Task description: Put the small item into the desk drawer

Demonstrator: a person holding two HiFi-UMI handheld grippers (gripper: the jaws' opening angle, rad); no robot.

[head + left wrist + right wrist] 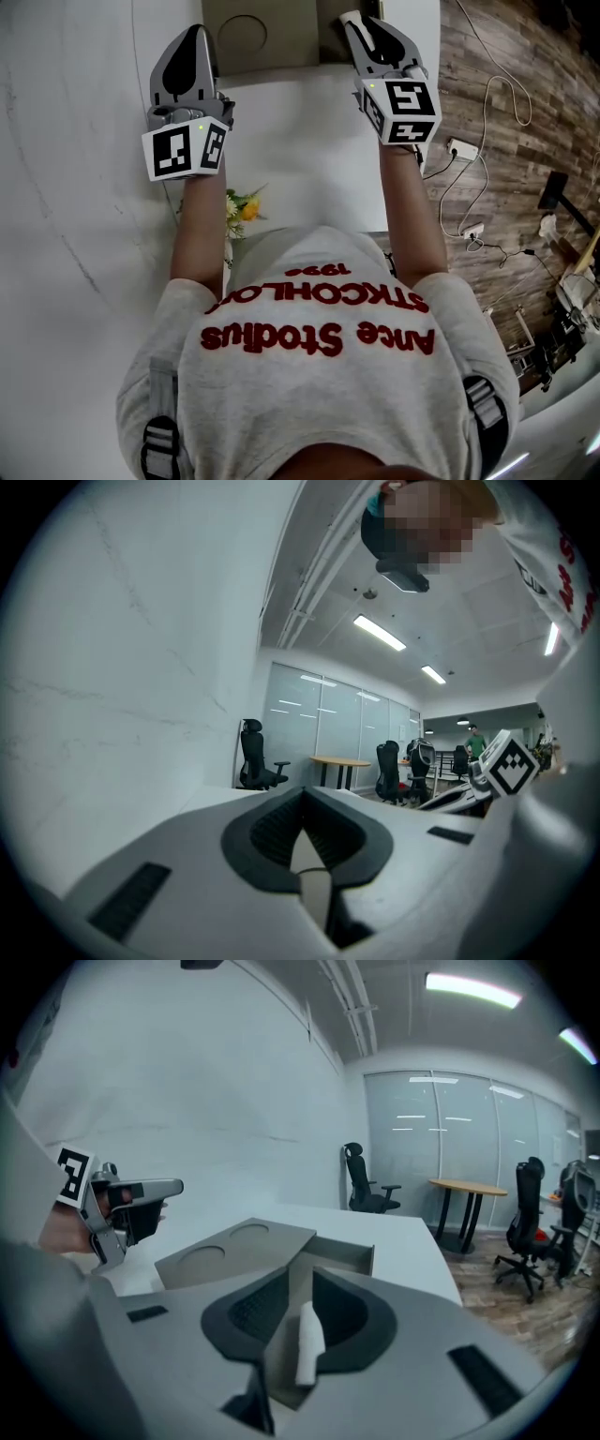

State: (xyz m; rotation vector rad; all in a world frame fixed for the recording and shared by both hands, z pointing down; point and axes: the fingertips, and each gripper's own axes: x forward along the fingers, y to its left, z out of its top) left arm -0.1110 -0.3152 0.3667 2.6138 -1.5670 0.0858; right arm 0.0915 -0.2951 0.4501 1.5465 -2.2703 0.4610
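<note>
right gripper (302, 1277) clamped on small white item (307, 1340), held at the open desk drawer (345, 1258), likely for the drop | left gripper (302, 803) pinched together, empty, parked aside, apparently to stay clear

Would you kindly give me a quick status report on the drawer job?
Left gripper shut, empty. Right gripper shut on small white item. Drawer open ahead, nothing blocking.
</note>
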